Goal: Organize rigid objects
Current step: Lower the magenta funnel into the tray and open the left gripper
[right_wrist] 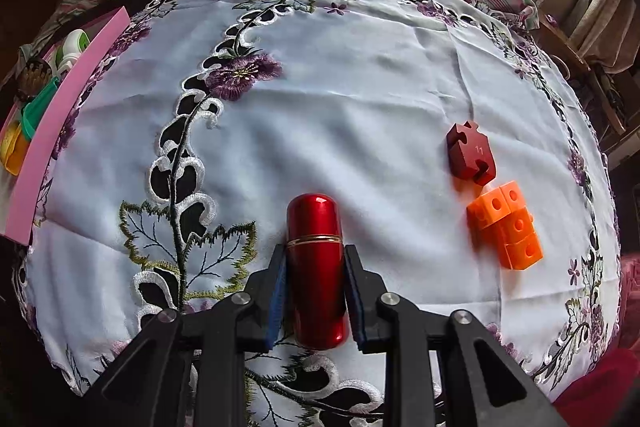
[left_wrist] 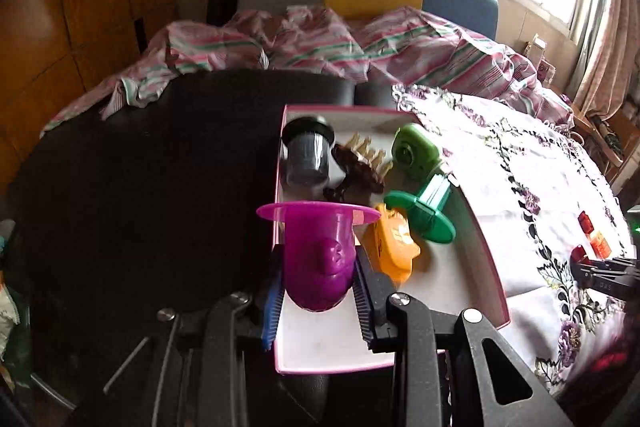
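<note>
Left wrist view: my left gripper (left_wrist: pixel 318 281) is clamped on a glossy magenta plastic cup-shaped piece with a wide flat brim (left_wrist: pixel 318 251), brim pointing away from me, held over the near part of a shallow pink-rimmed white tray (left_wrist: pixel 494 267). Lying in the tray: a dark translucent cylindrical cap with a black rim (left_wrist: pixel 307 157), a brown toothed hair claw (left_wrist: pixel 358 169), a light green rounded plastic piece (left_wrist: pixel 414 151), a darker green flanged spool (left_wrist: pixel 426 207), and an orange plastic clip (left_wrist: pixel 394 245) just beside the magenta piece. The tray straddles a black tabletop (left_wrist: pixel 140 187) and a white cloth embroidered with purple flowers (left_wrist: pixel 532 155). Right wrist view: my right gripper (right_wrist: pixel 316 293) is closed on a shiny red metal capsule-shaped tube with a thin gold band (right_wrist: pixel 316 259), rounded end forward, over the embroidered cloth. To the right on the cloth lie a dark red puzzle-edged block marked 11 (right_wrist: pixel 472 151) and, just beside it, a cluster of orange linking cubes (right_wrist: pixel 506 231). The tray's pink wall sits at the far left.
</note>
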